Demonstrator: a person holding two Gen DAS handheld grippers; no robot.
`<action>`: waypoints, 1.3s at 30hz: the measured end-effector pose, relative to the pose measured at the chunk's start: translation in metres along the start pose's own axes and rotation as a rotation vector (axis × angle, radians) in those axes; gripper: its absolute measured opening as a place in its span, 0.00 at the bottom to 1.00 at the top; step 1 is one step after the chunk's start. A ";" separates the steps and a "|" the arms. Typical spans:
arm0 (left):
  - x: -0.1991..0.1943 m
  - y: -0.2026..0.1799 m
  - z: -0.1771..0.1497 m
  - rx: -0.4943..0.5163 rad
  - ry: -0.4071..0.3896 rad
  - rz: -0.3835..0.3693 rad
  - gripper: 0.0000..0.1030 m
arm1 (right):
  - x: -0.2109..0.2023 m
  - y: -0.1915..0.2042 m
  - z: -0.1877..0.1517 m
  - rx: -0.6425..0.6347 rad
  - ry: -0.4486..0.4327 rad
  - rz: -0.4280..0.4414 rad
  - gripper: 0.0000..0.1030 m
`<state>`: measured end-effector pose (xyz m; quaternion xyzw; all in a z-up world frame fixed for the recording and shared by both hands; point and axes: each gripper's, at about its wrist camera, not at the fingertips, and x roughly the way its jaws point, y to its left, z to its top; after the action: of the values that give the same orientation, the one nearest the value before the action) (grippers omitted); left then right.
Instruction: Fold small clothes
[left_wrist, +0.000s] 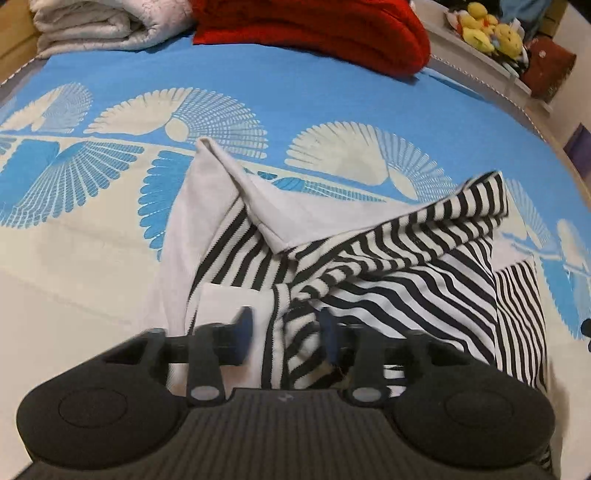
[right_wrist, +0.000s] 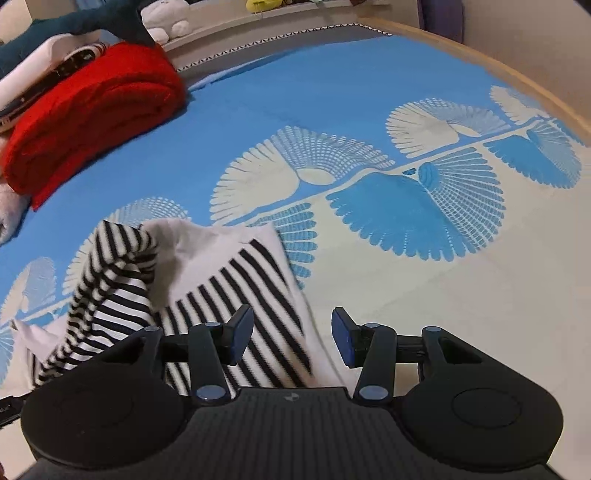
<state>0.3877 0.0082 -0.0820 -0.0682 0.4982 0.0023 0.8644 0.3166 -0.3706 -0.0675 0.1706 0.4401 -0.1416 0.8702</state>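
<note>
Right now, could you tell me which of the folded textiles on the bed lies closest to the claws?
The black-and-white striped garment, directly beneath the claws; the red blanket and white quilt sit at the far edge.

A small black-and-white striped knit garment with plain white panels (left_wrist: 388, 266) is lying partly folded on a blue and cream bedspread printed with fan shapes (left_wrist: 314, 99). One white corner is standing up in a pointed peak, turned back over the stripes. A striped flap is draping loosely across the middle, bunching into soft ridges, its stripes running at a slant. The same garment (right_wrist: 229, 288) is lying rumpled at one side and flat at the other.
</note>
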 end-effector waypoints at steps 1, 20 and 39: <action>-0.002 -0.002 -0.001 0.013 -0.004 -0.006 0.09 | 0.001 -0.001 0.000 -0.002 0.005 0.001 0.47; -0.048 -0.038 -0.020 0.318 0.104 -0.587 0.48 | 0.007 -0.015 0.001 0.085 0.036 0.111 0.49; -0.025 0.011 0.003 0.021 0.051 -0.306 0.01 | 0.020 0.028 -0.021 0.106 0.065 0.384 0.02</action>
<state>0.3770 0.0207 -0.0606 -0.1346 0.5040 -0.1364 0.8422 0.3246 -0.3384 -0.0906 0.3014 0.4191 0.0093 0.8564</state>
